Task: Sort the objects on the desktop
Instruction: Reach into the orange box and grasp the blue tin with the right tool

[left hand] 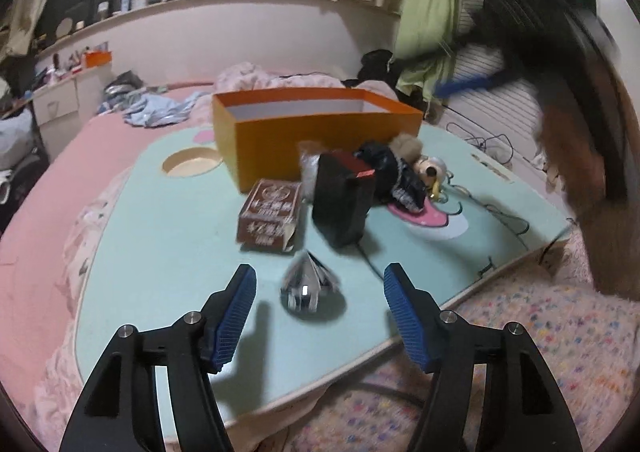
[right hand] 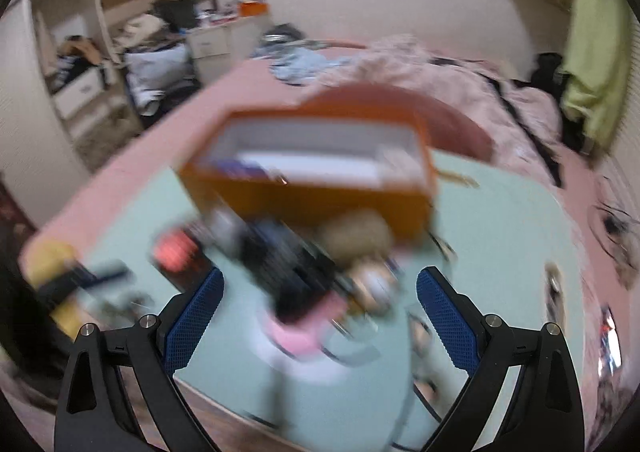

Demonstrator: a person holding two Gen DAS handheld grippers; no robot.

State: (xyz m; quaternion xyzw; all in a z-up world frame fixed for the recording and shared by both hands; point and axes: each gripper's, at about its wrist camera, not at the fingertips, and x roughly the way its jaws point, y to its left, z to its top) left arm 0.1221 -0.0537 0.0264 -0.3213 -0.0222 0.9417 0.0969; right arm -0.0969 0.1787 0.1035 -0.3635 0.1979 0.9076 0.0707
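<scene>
Left gripper (left hand: 320,284) jaws apart, nothing clamped; a small faceted silver ornament (left hand: 306,286) sits on the mint-green lap table (left hand: 160,236) between and just ahead of the blue pads (left hand: 234,316), not touching either.

Behind it: brown printed carton (left hand: 270,216), and just right of that a black box (left hand: 342,200) with a red top, tilted. Further right a black crumpled bag (left hand: 394,172) next to a small plush toy (left hand: 420,160). Open orange box (left hand: 316,132) stands at the back of the table, white inside.

Right gripper (right hand: 320,312) also spread, empty, above the bag/toy cluster. That view is heavily motion-blurred; orange box contents unreadable. Table rests on a pink bed (left hand: 60,180).
</scene>
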